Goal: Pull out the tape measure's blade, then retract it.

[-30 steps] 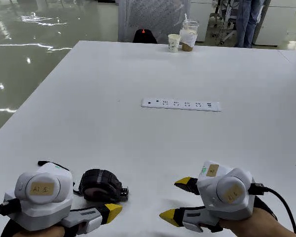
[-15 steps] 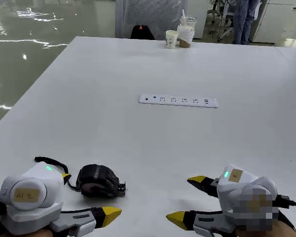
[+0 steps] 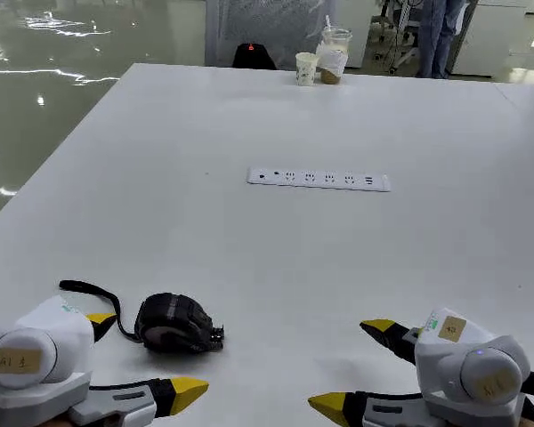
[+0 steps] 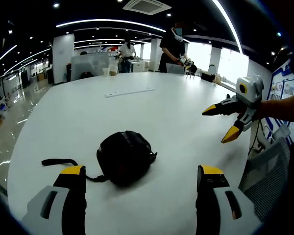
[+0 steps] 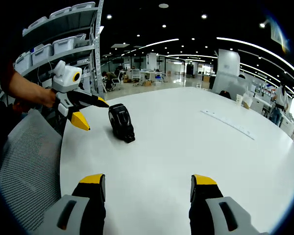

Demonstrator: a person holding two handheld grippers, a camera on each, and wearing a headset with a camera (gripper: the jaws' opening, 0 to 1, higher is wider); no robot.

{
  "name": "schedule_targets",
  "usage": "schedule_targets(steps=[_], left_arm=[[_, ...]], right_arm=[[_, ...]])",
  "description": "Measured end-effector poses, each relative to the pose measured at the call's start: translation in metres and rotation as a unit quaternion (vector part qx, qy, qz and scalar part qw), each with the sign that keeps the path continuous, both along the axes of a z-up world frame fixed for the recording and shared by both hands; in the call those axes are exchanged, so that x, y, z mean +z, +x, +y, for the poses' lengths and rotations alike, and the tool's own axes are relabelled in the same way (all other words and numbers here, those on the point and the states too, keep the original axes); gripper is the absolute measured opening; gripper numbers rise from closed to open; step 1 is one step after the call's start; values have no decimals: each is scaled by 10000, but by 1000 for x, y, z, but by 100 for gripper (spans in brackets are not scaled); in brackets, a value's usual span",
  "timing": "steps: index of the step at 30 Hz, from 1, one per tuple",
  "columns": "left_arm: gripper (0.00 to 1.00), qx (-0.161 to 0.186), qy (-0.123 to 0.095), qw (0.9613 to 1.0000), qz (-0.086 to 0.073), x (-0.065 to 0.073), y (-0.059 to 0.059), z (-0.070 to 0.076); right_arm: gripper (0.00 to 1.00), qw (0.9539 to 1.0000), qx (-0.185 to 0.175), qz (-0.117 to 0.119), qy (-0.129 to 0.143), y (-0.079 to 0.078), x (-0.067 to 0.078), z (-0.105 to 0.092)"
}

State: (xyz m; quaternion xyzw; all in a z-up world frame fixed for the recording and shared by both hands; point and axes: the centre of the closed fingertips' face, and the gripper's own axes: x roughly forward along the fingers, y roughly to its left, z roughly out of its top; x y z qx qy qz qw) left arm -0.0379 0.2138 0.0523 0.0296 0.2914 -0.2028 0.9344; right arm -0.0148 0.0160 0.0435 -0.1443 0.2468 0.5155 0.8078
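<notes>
The black tape measure lies on the white table near its front left, blade retracted, its black wrist strap trailing to the left. My left gripper is open just behind and left of it, the jaws apart on either side without touching. In the left gripper view the tape measure sits just ahead of the open left gripper. My right gripper stands open at the front right, holding nothing. From the right gripper view the tape measure is well ahead of the right gripper.
A white power strip lies across the table's middle. Paper cups and a plastic drink cup stand at the far edge, with a chair behind. The table's left edge runs diagonally over a glossy floor.
Both grippers have drawn back toward the near edge, the left one further left of the tape measure. The tape measure has stayed put. Both grippers remain open.
</notes>
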Motion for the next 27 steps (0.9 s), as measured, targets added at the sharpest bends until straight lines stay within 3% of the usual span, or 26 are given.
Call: schedule_targets(steps=[5, 12, 27], left_arm=[[93, -172, 40, 9998, 13, -2, -3, -2], [96, -364, -104, 9992, -154, 5, -7, -6], [99, -495, -171, 9984, -236, 11, -13, -12]], right_arm=[[73, 9999, -72, -31, 71, -2, 1, -5], [78, 9995, -49, -90, 309, -6, 7, -5], [87, 9995, -13, -49, 302, -16, 9, -9]])
